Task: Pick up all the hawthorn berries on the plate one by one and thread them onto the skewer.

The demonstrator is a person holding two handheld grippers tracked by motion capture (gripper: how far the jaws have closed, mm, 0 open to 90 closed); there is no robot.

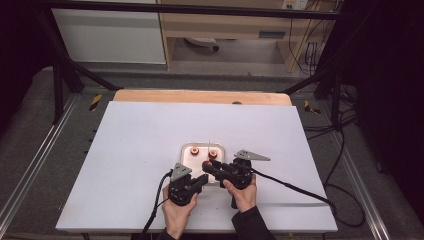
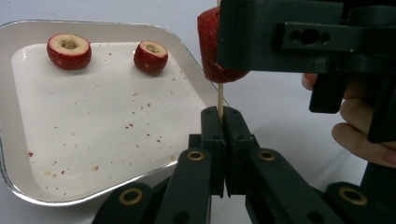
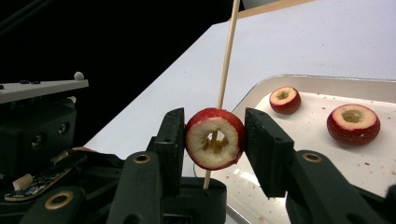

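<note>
Three cored red fruits (image 3: 215,138) are counted: two lie in the one white tray (image 2: 93,154), one sits on the single wooden skewer (image 3: 227,53).

- You see the wooden skewer (image 3: 227,56) run off the top edge of the right gripper view; its tip stays unseen.
- In the left gripper view, the right gripper (image 2: 299,37) covers most of the skewered red fruit (image 2: 209,46).
- The metal tray (image 2: 14,186) is cut by the left edge.
- From above, the two fruits on the tray (image 1: 204,151) are too small to make out.
</note>
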